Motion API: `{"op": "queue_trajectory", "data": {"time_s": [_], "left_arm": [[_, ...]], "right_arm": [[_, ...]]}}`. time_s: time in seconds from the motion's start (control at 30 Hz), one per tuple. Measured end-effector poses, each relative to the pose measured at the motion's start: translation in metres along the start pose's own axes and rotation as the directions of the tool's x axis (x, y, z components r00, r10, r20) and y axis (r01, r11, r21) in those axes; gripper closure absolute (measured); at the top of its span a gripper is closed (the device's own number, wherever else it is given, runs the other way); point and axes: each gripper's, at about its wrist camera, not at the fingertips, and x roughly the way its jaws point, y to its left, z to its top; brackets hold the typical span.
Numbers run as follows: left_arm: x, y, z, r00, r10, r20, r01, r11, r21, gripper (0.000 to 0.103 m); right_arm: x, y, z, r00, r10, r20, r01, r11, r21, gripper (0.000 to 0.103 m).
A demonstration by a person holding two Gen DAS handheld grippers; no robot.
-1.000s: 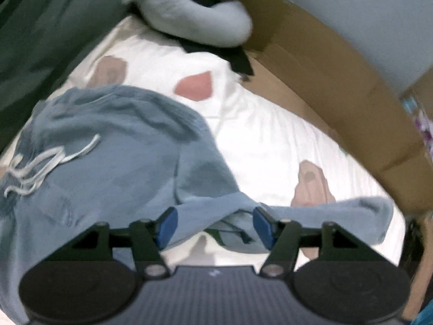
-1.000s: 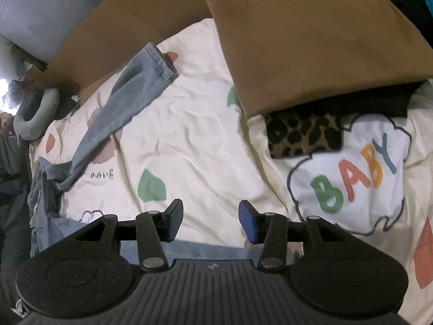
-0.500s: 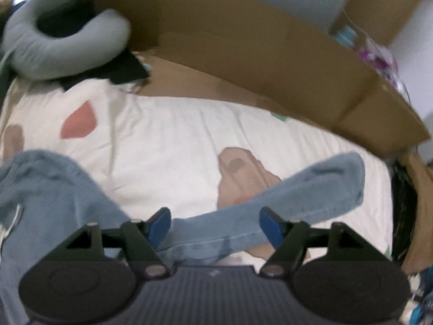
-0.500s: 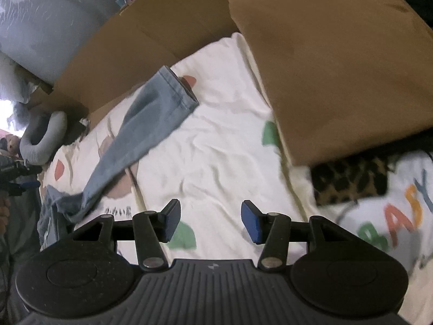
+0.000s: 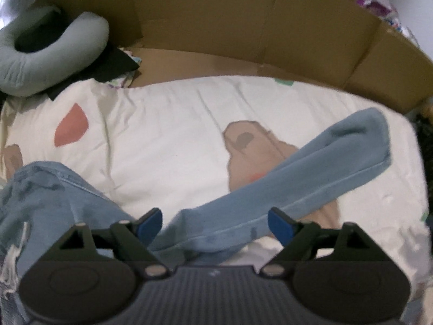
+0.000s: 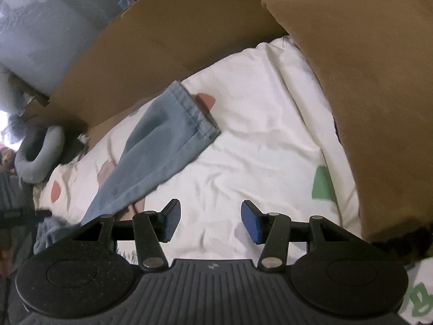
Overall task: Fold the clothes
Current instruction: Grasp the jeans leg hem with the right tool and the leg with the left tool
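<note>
The left gripper (image 5: 215, 223) has just been opening; its jaws stand wide, the jeans (image 5: 284, 189) leg lying between the pads, not pressed. The right gripper (image 6: 210, 223) is about half open over bare white bedsheet (image 6: 257, 135), gripping nothing. A second ago the left jaws were narrower around the bunched denim. The light-blue jeans lie on the sheet, one leg stretching toward 2 o'clock, hem near the cardboard (image 5: 243, 27).

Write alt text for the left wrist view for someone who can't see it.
A light blue jeans leg stretches across a white patterned bedsheet, its near end between the open jaws of the left hand-held gripper. A grey neck pillow and cardboard lie behind.
</note>
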Motion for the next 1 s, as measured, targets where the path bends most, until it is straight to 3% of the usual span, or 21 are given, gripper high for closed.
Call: {"op": "queue_trajectory", "data": {"time_s": [0.17, 0.27, 0.37, 0.43, 0.5, 0.67, 0.87, 0.97, 1.0], "left_arm": [[0.021, -0.003, -0.015, 1.0, -0.006, 0.002, 0.006, 0.999, 0.048, 0.012], [0.031, -0.006, -0.025, 1.0, 0.005, 0.021, -0.006, 0.996, 0.086, 0.025], [0.037, -0.01, -0.036, 0.997, 0.039, 0.064, -0.048, 0.988, 0.144, 0.045], [0.04, -0.009, -0.041, 0.996, 0.04, 0.079, -0.052, 0.986, 0.158, 0.082], [0.043, -0.002, -0.045, 0.997, 0.021, 0.07, -0.03, 0.992, 0.122, 0.097], [0.039, 0.01, -0.049, 0.995, -0.014, 0.096, 0.007, 0.997, 0.074, 0.098], [0.034, 0.02, -0.049, 0.993, -0.022, 0.118, 0.018, 0.999, 0.034, 0.085], [0.025, 0.024, -0.048, 0.988, -0.023, 0.152, 0.021, 1.0, 0.016, 0.066], [0.02, 0.025, -0.048, 0.984, -0.025, 0.174, 0.023, 1.0, 0.011, 0.052]], "right_arm": [[0.018, -0.002, 0.011, 1.0, -0.019, 0.012, 0.018, 0.999, 0.026, 0.046], [0.031, -0.005, 0.018, 1.0, -0.02, 0.014, 0.02, 0.999, 0.028, 0.046], [0.042, -0.01, 0.024, 1.0, 0.001, 0.019, -0.002, 0.999, 0.049, 0.046], [0.049, -0.012, 0.028, 0.999, 0.021, 0.028, -0.023, 0.998, 0.064, 0.048], [0.058, -0.013, 0.032, 0.999, 0.04, 0.032, -0.042, 0.996, 0.079, 0.049], [0.083, -0.012, 0.042, 0.997, 0.06, 0.046, -0.066, 0.987, 0.143, 0.049], [0.116, -0.011, 0.055, 0.997, 0.065, 0.032, -0.07, 0.977, 0.204, 0.049], [0.129, -0.011, 0.059, 0.997, 0.078, 0.02, -0.08, 0.969, 0.234, 0.049], [0.134, -0.01, 0.059, 0.996, 0.087, 0.012, -0.087, 0.967, 0.239, 0.049]]}}
